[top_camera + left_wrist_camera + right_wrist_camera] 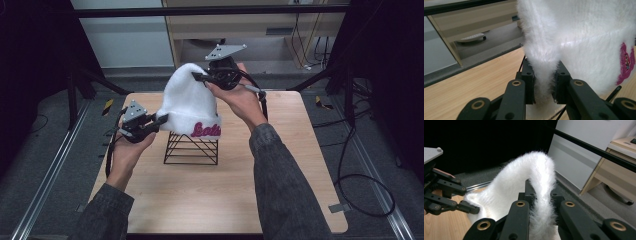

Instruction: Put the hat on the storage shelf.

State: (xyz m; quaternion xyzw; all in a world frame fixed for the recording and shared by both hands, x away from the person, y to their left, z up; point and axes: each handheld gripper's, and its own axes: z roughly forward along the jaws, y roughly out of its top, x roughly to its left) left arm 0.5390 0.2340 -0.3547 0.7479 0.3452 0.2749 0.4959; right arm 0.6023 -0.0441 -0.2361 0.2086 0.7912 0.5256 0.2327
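White hat (189, 102) stretched above the wire stand (191, 147).
Left gripper (161, 120) pinches its brim, right gripper (198, 76) its crown; stand sits directly below.

Wooden table (150, 195) (light) bears wire stand (191, 148).

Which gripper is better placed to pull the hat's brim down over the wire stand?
Probably left. The left gripper is clamped on the brim of the white hat, right beside the wire stand; the right gripper pinches the crown, higher up.
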